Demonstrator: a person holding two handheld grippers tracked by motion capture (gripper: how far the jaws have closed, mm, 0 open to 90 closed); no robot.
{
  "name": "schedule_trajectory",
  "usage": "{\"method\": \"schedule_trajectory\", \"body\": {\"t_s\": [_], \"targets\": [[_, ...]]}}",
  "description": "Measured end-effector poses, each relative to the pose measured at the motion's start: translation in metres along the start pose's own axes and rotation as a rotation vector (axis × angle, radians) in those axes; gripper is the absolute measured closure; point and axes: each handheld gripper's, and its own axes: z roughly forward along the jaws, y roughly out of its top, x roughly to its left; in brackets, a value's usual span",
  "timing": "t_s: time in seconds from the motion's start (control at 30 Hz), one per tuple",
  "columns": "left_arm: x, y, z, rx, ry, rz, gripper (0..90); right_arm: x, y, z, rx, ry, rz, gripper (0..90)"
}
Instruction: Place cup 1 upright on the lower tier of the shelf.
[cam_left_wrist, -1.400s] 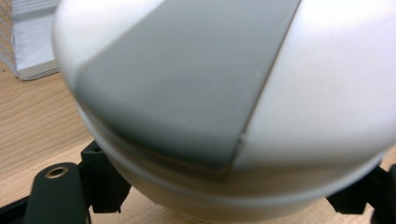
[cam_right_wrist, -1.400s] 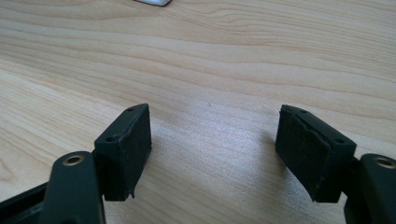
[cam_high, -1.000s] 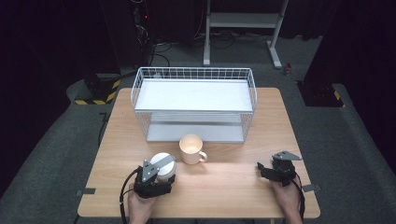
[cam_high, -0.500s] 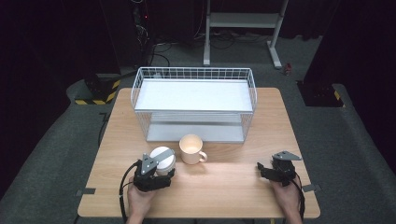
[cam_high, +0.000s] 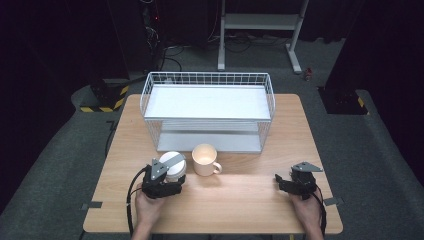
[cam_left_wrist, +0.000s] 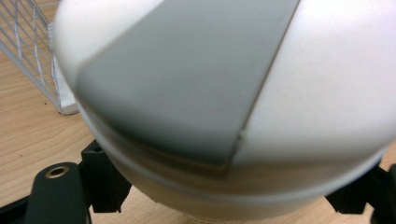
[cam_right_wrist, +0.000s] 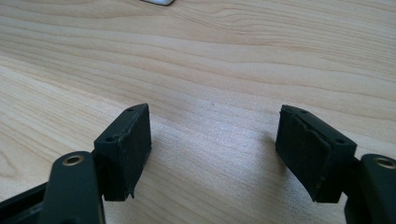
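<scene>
My left gripper (cam_high: 167, 182) clamps a white cup (cam_high: 172, 165) near the desk's (cam_high: 250, 210) front-left corner, just left of a cream mug (cam_high: 205, 159) before the wire basket (cam_high: 210, 107). My right gripper (cam_high: 285, 182) rests near the front-right corner, jaws parted around bare wood.

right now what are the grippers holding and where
The left gripper grips the white round container by its sides; the right gripper is open, holding nothing.

Smooth white cup (cam_left_wrist: 327, 107) (glossy), matt wood table (cam_high: 240, 200)
</scene>
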Motion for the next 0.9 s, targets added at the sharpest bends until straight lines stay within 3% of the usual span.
{"method": "schedule_trajectory", "body": {"t_s": [0.1, 0.77, 0.9], "targets": [[0.006, 0.003, 0.004, 0.014, 0.019, -0.029, 19.1, 0.0, 0.0, 0.0, 0.0, 0.0, 0.0, 27.2], [0.02, 0.02, 0.018, -0.019, 0.017, -0.017, 19.1, 0.0, 0.0, 0.0, -0.001, -0.004, 0.003, 27.1], [0.022, 0.023, 0.02, -0.029, 0.019, -0.039, 19.1, 0.0, 0.0, 0.0, -0.001, -0.004, 0.003, 27.1]]}}
